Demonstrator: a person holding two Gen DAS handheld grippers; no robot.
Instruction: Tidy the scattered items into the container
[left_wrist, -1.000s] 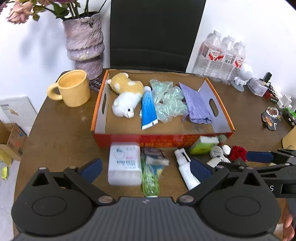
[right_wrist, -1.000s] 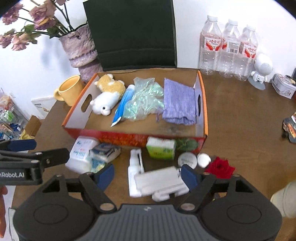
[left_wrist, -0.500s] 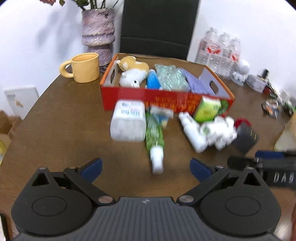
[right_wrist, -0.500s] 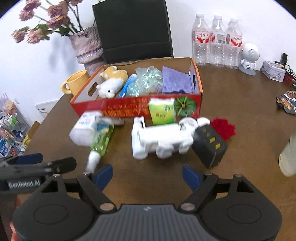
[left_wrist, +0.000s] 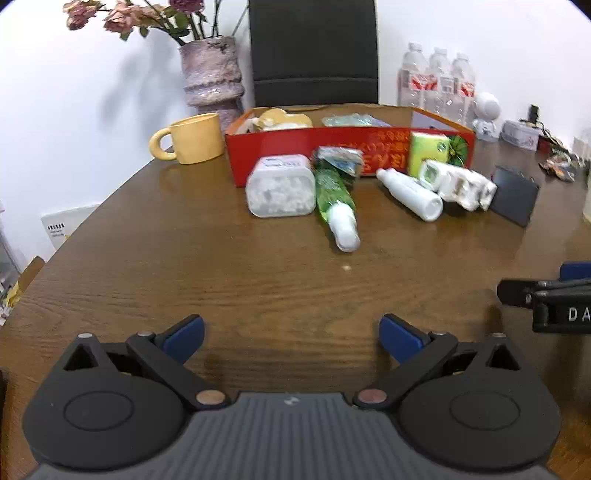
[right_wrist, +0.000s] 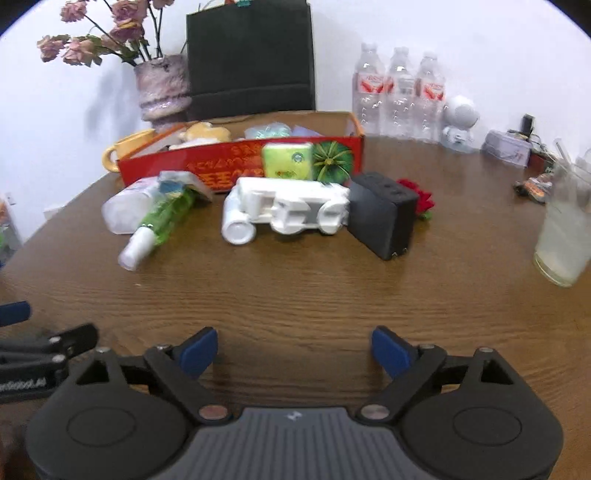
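A red cardboard tray (left_wrist: 295, 147) (right_wrist: 221, 162) stands at the table's far side with a plush toy, a bag and a cloth inside. In front of it lie a clear jar of white pieces (left_wrist: 279, 186), a green tube (left_wrist: 332, 199) (right_wrist: 162, 218), a white bottle (left_wrist: 408, 194), a white toy vehicle (left_wrist: 456, 182) (right_wrist: 291, 206), a green tissue pack (right_wrist: 286, 160), a black box (right_wrist: 382, 218) and a red flower (right_wrist: 421, 197). My left gripper (left_wrist: 291, 334) and right gripper (right_wrist: 293, 350) hover low over bare table, both open and empty, well short of the items.
A yellow mug (left_wrist: 192, 138) and a vase of flowers (left_wrist: 212, 74) stand left of the tray. Water bottles (right_wrist: 397, 96), a white figurine (right_wrist: 460, 123) and small clutter sit at the back right. A glass of pale drink (right_wrist: 563, 236) stands at the right edge.
Both grippers have pulled back and dropped from above the tray to low over the near table. The items look farther off; nothing was picked up.
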